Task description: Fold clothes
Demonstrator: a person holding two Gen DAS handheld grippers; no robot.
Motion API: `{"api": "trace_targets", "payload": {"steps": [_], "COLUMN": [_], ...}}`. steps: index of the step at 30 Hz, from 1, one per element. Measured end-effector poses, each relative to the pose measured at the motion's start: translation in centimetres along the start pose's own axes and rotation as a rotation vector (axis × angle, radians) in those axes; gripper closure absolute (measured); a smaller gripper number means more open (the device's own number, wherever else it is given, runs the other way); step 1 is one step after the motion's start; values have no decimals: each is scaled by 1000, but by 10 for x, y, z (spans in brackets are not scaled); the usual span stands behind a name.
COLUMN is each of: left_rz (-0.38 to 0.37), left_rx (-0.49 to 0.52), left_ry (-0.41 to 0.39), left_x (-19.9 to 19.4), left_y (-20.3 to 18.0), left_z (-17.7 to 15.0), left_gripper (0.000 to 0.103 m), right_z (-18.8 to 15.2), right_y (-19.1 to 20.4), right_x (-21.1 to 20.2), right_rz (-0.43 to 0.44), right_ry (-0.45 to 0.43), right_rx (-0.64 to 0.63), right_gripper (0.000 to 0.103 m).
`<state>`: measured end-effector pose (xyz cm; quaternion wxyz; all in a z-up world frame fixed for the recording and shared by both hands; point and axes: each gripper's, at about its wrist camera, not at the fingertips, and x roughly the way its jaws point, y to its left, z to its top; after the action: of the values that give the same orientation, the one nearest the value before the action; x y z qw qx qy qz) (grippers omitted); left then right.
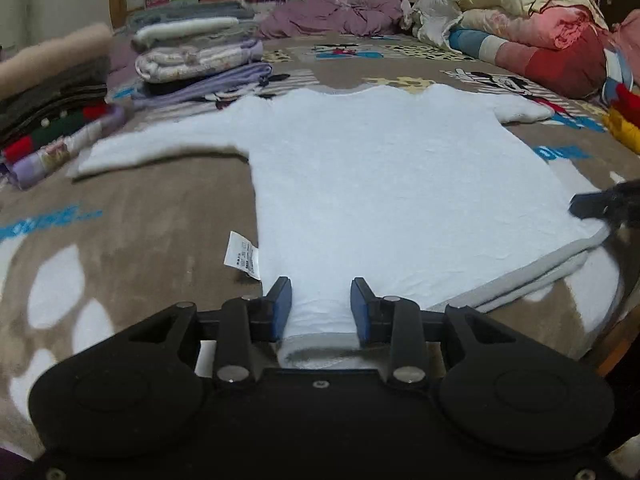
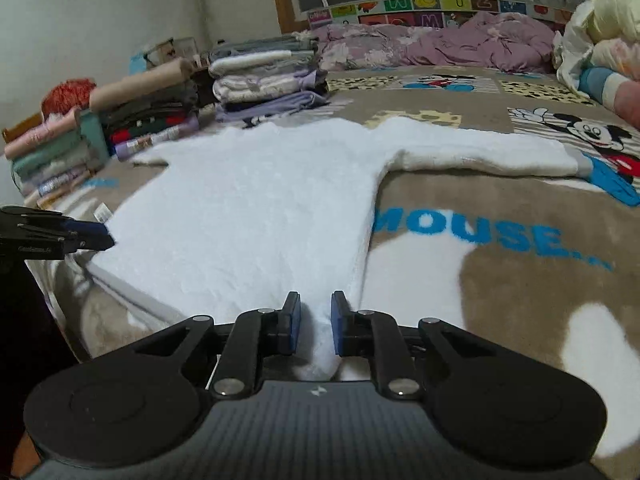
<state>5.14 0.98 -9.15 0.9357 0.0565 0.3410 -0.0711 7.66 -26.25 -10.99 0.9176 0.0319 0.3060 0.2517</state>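
A white long-sleeved sweater (image 1: 380, 184) lies flat on the bed, both sleeves spread out; it also shows in the right wrist view (image 2: 256, 208). Its care label (image 1: 242, 254) sticks out at the left hem corner. My left gripper (image 1: 320, 304) stands open over the left hem corner, with hem fabric bunched between its blue pads. My right gripper (image 2: 316, 320) stands partly open at the right hem corner, with a fold of fabric between its pads. Each gripper shows at the edge of the other's view: the right gripper (image 1: 600, 204) and the left gripper (image 2: 80, 234).
The bed (image 2: 520, 300) has a brown Mickey Mouse blanket. Stacks of folded clothes (image 1: 192, 60) stand at the far left, and also show in the right wrist view (image 2: 132, 120). A purple quilt (image 1: 336, 10) lies at the headboard. Rolled quilts (image 1: 520, 24) lie far right.
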Motion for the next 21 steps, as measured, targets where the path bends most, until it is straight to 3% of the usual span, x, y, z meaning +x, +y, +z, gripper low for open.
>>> {"api": "trace_targets", "payload": {"steps": [3, 5, 9, 13, 17, 21], "left_rz": [-4, -13, -31, -2, -19, -35], "left_rx": [-28, -33, -62, -52, -19, 63], "left_ry": [11, 50, 50, -5, -31, -48], "left_x": [-8, -3, -9, -20, -20, -9], "left_y": [-2, -2, 3, -4, -16, -41], "left_z": [2, -2, 4, 10, 23, 49], "left_gripper": [65, 64, 55, 37, 34, 34], "right_z": [-3, -11, -10, -6, -4, 0], "right_y": [10, 12, 11, 4, -18, -30], "right_x": [-8, -1, -4, -21, -27, -21], "right_rz": [-34, -53, -48, -30, -36, -23], "right_ry": [-30, 40, 44, -29, -112, -137], "right_rx": [-18, -35, -24, 51, 170, 214], "right_gripper": [85, 85, 85, 85, 83, 81]}}
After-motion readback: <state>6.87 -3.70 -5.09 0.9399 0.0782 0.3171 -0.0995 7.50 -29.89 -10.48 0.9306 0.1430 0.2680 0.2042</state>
